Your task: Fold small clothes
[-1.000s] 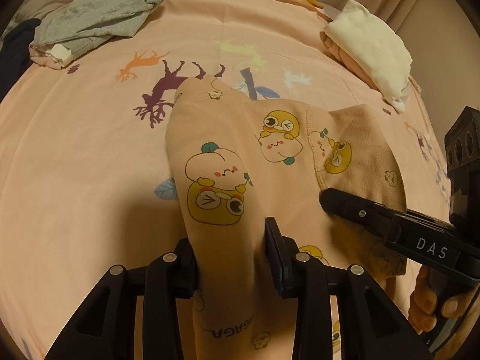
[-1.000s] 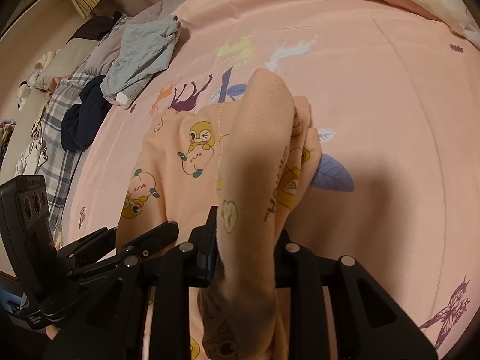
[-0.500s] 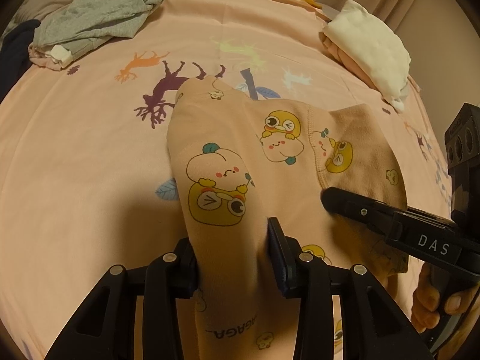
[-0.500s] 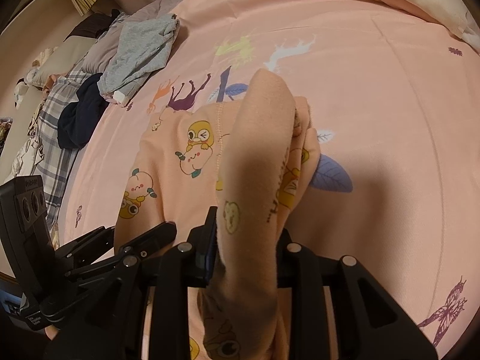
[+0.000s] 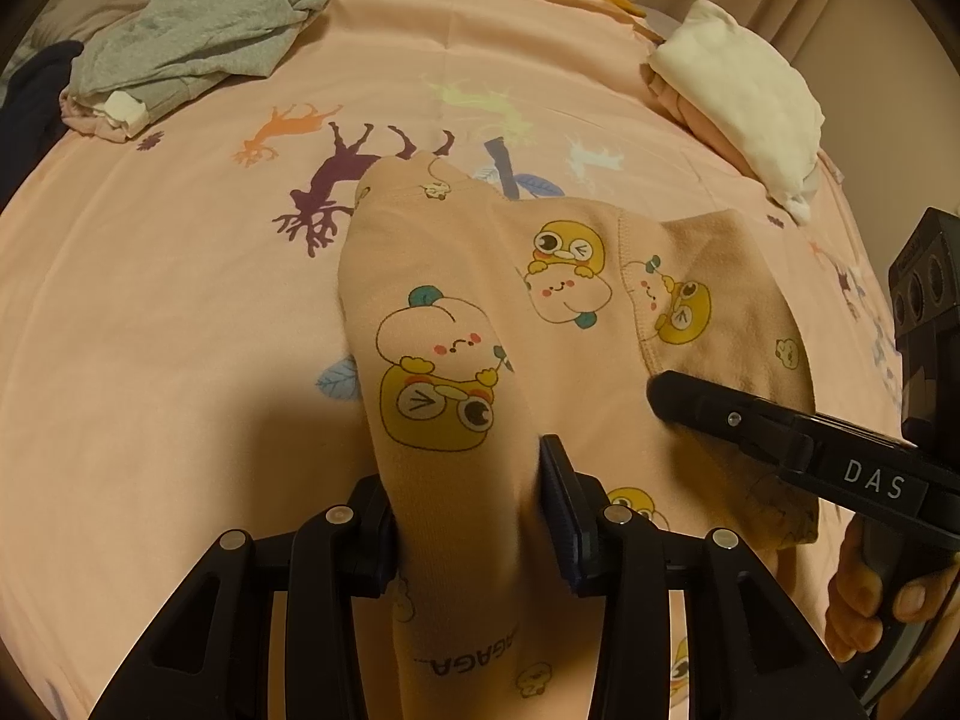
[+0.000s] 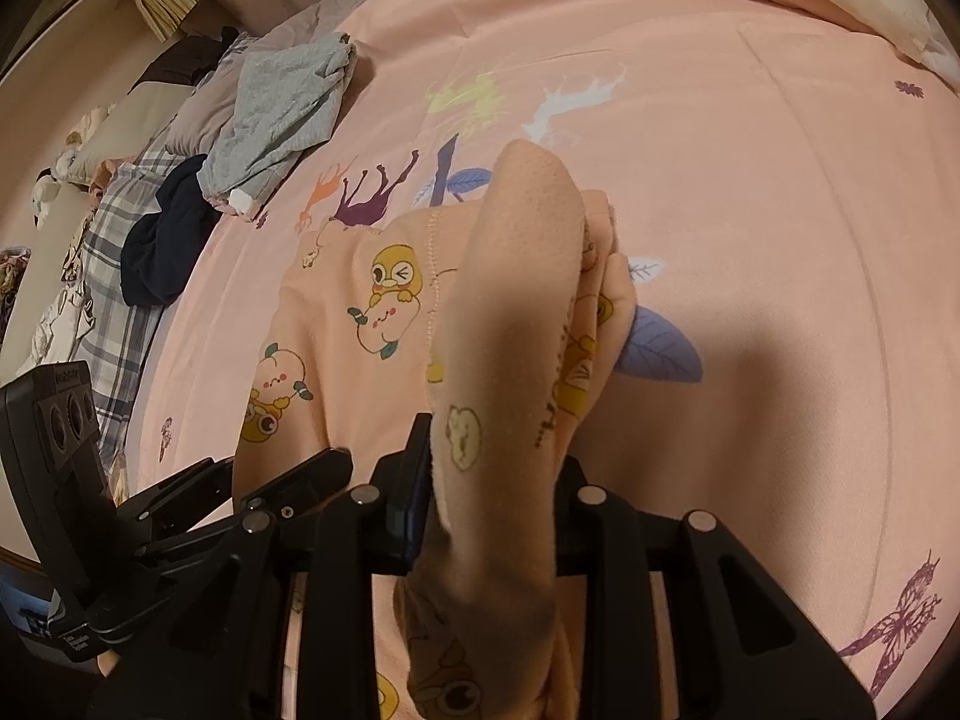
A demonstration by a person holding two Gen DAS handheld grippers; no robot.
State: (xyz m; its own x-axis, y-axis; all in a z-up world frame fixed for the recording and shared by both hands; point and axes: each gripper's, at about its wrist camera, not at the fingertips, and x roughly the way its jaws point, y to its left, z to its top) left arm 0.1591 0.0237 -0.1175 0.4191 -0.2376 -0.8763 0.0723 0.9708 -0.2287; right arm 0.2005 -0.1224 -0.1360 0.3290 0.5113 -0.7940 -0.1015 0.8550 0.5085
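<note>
A small peach garment printed with yellow cartoon characters lies partly lifted on the pink bedsheet. My left gripper is shut on the garment's near left edge. My right gripper is shut on its near right edge, where the cloth humps up over the jaws. The right gripper also shows in the left wrist view, and the left gripper in the right wrist view. Both hold the cloth a little above the sheet.
A grey garment lies at the sheet's far left, with dark clothes and plaid fabric beyond. A folded cream and pink stack sits at the far right. The sheet carries deer and leaf prints.
Almost nothing has changed. Both grippers stay shut on the garment, with only a slight shift of the views.
</note>
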